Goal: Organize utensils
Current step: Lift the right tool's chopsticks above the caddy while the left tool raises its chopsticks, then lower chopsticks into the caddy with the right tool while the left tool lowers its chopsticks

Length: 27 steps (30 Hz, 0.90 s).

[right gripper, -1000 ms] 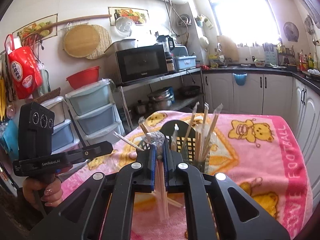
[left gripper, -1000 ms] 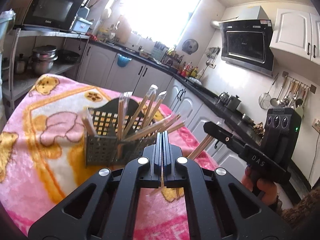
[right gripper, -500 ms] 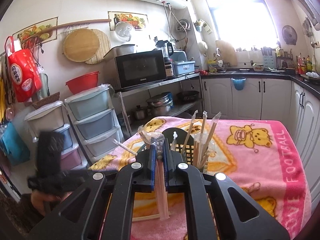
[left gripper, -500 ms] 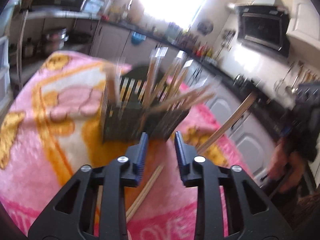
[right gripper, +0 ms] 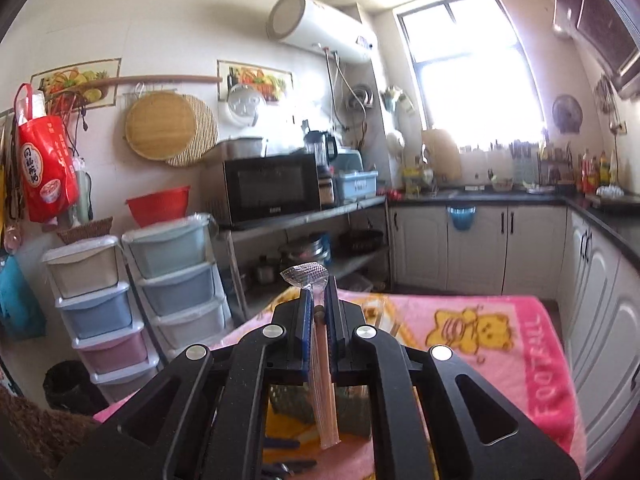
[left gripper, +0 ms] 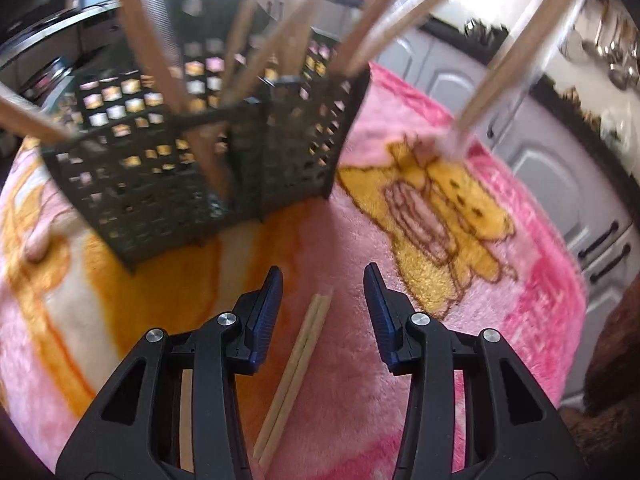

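My left tool (left gripper: 323, 294) has just been opening over the loose chopstick pair (left gripper: 297, 368) on the blanket (left gripper: 400, 380) beside the caddy (left gripper: 192, 160), while my right tool (right gripper: 319, 322) pinches a wrapped pair (right gripper: 325, 392) ready for slotting in.

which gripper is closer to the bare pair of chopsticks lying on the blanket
Left. The left gripper hangs just above the bare chopsticks, jaws open astride them, not touching. The right gripper is raised higher, shut on a wrapped pair of chopsticks.

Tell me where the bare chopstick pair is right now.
Left wrist view: the bare chopstick pair lies on the pink blanket, between the open left gripper's fingers, before the utensil basket.
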Each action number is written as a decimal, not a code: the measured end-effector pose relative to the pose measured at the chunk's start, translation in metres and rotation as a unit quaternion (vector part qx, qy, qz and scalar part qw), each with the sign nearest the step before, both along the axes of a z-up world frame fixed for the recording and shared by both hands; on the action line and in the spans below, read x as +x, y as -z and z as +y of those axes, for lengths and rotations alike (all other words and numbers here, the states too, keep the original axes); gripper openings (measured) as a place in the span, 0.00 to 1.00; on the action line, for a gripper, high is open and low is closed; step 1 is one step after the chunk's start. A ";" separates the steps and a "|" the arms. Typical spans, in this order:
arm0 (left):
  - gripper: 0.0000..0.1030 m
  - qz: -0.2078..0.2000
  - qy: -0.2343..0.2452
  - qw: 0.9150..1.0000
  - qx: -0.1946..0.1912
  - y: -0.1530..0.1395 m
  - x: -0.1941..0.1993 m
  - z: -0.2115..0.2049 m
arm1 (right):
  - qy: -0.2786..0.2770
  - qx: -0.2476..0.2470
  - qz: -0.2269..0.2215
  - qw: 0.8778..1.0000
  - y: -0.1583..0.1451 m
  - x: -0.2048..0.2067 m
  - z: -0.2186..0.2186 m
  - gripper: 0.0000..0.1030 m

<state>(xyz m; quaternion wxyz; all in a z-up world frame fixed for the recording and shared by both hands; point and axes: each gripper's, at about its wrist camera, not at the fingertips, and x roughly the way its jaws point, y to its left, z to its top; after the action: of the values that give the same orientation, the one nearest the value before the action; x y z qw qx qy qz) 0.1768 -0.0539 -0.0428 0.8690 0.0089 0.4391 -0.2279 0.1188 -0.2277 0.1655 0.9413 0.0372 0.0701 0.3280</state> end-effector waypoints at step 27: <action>0.02 -0.151 -0.012 0.977 -0.153 -0.161 -0.027 0.042 | -0.003 0.013 -0.072 0.997 -0.063 0.032 0.022 0.06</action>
<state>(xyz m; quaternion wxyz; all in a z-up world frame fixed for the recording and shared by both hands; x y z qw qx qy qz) 0.1500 -0.0118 0.1183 0.9190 -0.0951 0.2628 -0.2781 0.1503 -0.2058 0.2286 0.9423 0.0251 -0.0022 0.3339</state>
